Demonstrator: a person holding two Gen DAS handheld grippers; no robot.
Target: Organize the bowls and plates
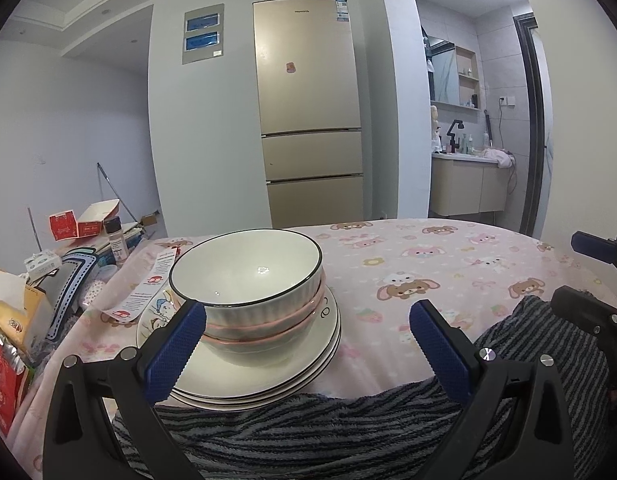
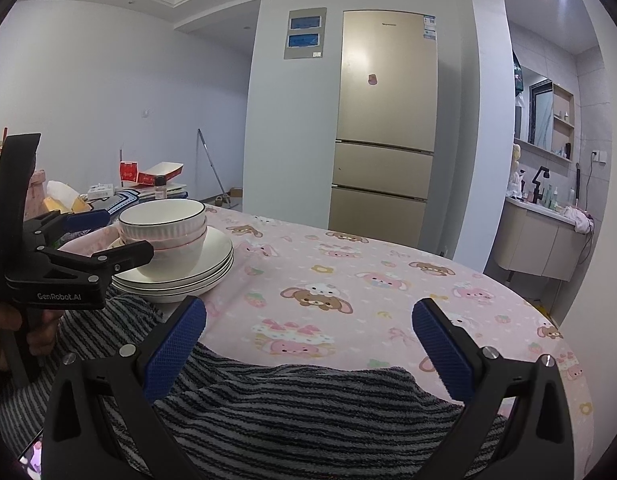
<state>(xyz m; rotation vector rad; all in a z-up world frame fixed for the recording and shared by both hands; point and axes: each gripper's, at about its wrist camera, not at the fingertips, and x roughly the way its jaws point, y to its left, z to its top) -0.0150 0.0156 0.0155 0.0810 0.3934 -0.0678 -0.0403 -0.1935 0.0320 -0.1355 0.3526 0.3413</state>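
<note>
A white ribbed bowl with a dark rim sits nested on pink-rimmed bowls, and these stand on a stack of white dark-rimmed plates at the near left of the table. The same stack shows at the left in the right wrist view. My left gripper is open and empty, just in front of the stack, its left finger beside the bowls. It also shows in the right wrist view. My right gripper is open and empty, over the table to the right of the stack.
The round table wears a pink cartoon cloth. A grey striped towel lies at its near edge. A cartoon-printed dish and a leaflet lie left of the stack. Boxes, a bottle and packets crowd the left side. A fridge stands behind.
</note>
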